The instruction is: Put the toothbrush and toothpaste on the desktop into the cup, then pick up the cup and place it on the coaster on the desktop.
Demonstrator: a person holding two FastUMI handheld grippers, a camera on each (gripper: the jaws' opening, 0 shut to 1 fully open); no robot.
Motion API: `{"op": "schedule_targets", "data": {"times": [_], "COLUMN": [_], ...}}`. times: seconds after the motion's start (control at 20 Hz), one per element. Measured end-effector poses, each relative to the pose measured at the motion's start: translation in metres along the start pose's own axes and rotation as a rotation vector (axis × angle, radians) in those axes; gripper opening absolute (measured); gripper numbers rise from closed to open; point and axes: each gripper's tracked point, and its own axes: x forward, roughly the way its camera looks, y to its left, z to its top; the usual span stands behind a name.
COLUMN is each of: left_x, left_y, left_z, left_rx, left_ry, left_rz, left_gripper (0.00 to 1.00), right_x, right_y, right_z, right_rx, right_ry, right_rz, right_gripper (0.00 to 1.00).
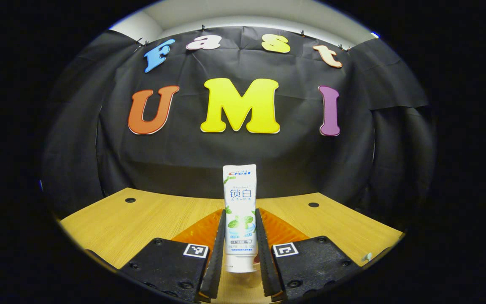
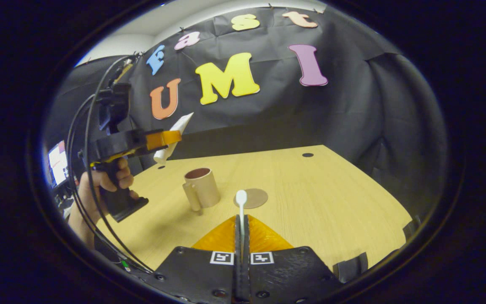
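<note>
Left gripper [image 1: 240,249] jaws pinching the toothpaste [image 1: 240,211] upright and lifted clear of the wooden surface [image 1: 141,219]. Right gripper [image 2: 241,236] jaws pressed together on the toothbrush [image 2: 241,202], head pointing forward over the surface. Beyond, cup [image 2: 201,188] standing near the round coaster [image 2: 255,197], apart from it; off to the left, a hand [image 2: 99,185] holding the other gripper aloft with the toothpaste tilted.

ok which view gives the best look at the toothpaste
The left gripper view: the toothpaste stands upright, front-on, clamped between the left claw fingers, cap end down. The right gripper view shows the tube small and tilted, partly hidden by that claw, held in the air up and left of the cup.
</note>
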Motion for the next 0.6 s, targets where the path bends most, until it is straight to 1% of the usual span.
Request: {"op": "schedule_targets", "data": {"times": [0.15, 0.35, 0.45, 0.6], "left_x": [0.011, 0.020, 0.022, 0.025], "left_y": [-0.004, -0.005, -0.005, -0.005], "left_z": [-0.008, -0.012, -0.013, -0.015], "left_rx": [-0.032, -0.031, -0.021, -0.018], "left_ry": [0.021, 0.022, 0.027, 0.033], "left_rz": [-0.001, 0.001, -0.002, -0.005], "left_gripper": [0.41, 0.42, 0.43, 0.44], "right_x": [-0.001, 0.003, 0.005, 0.005], "right_y": [-0.007, -0.009, -0.012, -0.021], "right_z": [0.003, 0.000, -0.004, -0.004], "right_rx": [0.008, 0.012, 0.034, 0.044], "right_ry": [-0.003, 0.005, 0.020, 0.014], "right_rz": [-0.005, -0.001, 0.003, -0.016], "right_gripper": [0.00, 0.00, 0.00, 0.00]}}
